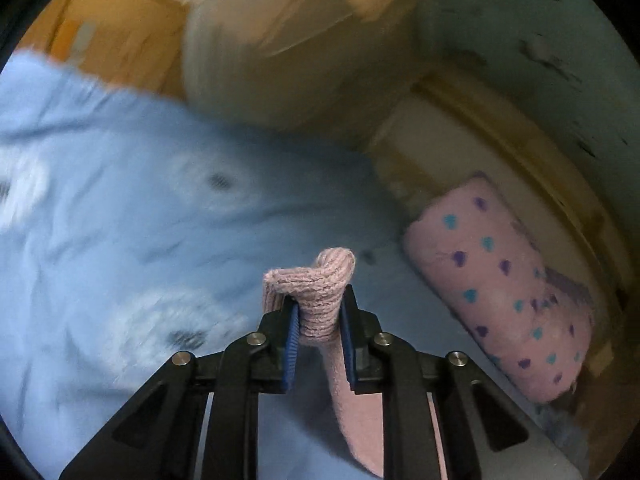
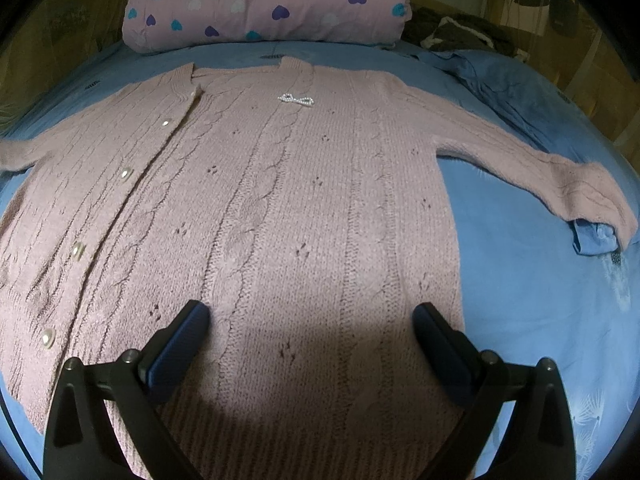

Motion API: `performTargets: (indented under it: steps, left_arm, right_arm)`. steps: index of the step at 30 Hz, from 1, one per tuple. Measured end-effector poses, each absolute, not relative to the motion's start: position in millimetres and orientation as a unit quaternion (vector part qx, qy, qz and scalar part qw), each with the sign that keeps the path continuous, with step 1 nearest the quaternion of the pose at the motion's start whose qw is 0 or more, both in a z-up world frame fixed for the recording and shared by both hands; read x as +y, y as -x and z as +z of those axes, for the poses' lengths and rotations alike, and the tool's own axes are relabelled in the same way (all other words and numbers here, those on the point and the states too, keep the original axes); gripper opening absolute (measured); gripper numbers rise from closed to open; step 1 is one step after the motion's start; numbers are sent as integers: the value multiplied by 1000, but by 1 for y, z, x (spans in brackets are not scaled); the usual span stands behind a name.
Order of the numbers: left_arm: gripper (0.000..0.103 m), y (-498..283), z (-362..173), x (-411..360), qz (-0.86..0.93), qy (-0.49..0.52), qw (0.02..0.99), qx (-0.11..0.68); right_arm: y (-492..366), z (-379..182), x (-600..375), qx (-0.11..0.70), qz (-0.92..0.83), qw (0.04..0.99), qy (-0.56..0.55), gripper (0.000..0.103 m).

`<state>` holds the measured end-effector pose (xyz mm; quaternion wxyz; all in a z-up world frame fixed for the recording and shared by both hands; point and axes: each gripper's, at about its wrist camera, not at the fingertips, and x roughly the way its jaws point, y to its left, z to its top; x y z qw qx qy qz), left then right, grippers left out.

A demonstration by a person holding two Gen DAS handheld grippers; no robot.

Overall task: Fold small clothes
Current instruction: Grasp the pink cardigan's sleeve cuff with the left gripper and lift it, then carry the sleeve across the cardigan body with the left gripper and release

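The left gripper (image 1: 319,320) pinches the pink cable-knit cardigan (image 2: 280,208)'s cuff (image 1: 316,284), probably to fold the sleeve inward, while the right gripper (image 2: 310,344) hovers wide open low-centre over the cardigan spread across the blue bedsheet (image 2: 520,300).

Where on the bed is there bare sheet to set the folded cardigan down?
Bare blue sheet lies right of the cardigan body, below its spread sleeve. A thinner strip runs between the collar and the heart-print pillow. The far right corner is crowded with crumpled blue cloth and dark clothes.
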<state>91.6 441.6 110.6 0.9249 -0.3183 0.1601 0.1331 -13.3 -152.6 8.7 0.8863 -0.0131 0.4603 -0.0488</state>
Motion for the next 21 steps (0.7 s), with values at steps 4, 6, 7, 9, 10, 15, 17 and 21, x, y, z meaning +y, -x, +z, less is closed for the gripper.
performTargets:
  steps: [4,6,7,9,10,15,17,21]
  left_arm:
    - [0,-102,137,388,85,214,959,164]
    - [0,-105,145,351,63,141,973,169]
    - [0,-105,149,330,48,100,980,168]
    - [0,-101,153,280,8,10,987,159]
    - [0,-99,153,253,-18,-34,987,154]
    - [22,-86,134,138,-169,-175,954,177]
    - [33,-88,117,101,-208,-198,929,233]
    - [33,-102,111,98,-217,-88,926,295]
  right_arm:
    - [13,9,-153,460,-49,886,13,103]
    - [13,8,-153,460,-49,886,13,103]
    - [13,8,-153,460,-49,886,13,103]
    - [13,9,-153,460,-49,886,13,103]
    - [12,9,-153,460,-49,886,13,103]
    - [13,9,-153,461,-47,886,11,103]
    - [12,9,-154,461,-47,886,12,103]
    - [10,9,-154,461,-47,886,13,103]
